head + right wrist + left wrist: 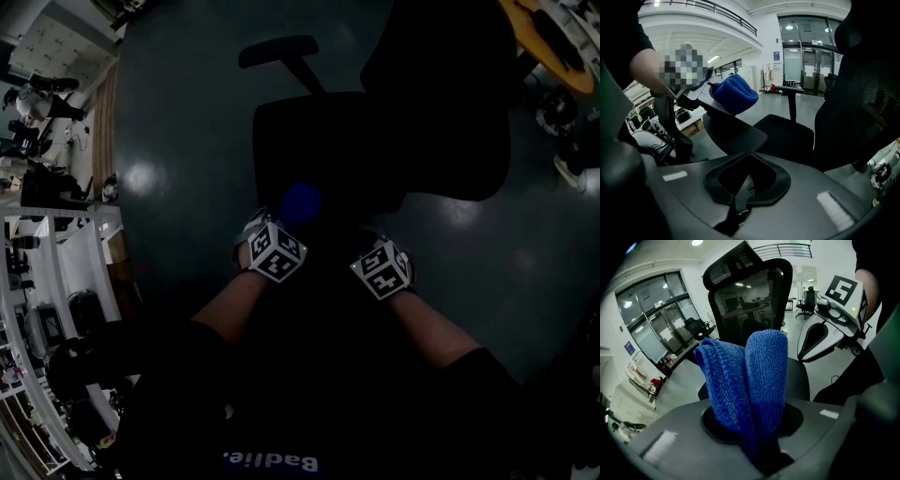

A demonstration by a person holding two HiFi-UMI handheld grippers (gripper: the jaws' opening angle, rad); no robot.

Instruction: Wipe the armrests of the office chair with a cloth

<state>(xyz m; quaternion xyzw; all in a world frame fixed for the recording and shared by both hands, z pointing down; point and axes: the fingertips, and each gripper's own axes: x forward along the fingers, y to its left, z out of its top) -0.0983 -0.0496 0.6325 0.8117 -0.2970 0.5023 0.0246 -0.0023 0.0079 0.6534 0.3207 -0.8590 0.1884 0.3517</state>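
Note:
The head view is dark. A black office chair (375,141) stands before me, with one armrest (278,49) out at its far left. My left gripper (273,247) is shut on a folded blue cloth (300,201) over the seat's near edge. In the left gripper view the cloth (750,380) stands up out of the left gripper (757,448), in front of the backrest (750,301). My right gripper (382,266) hovers beside it, shut on nothing (740,199). In the right gripper view I see the cloth (735,93), the seat (785,133) and the armrest (789,89).
White shelves and desks (47,272) line the left side. A yellow round object (548,37) lies at the far right, with cables and gear (562,122) on the floor nearby. Dark floor (178,141) surrounds the chair. More office chairs (696,326) stand by the glass doors.

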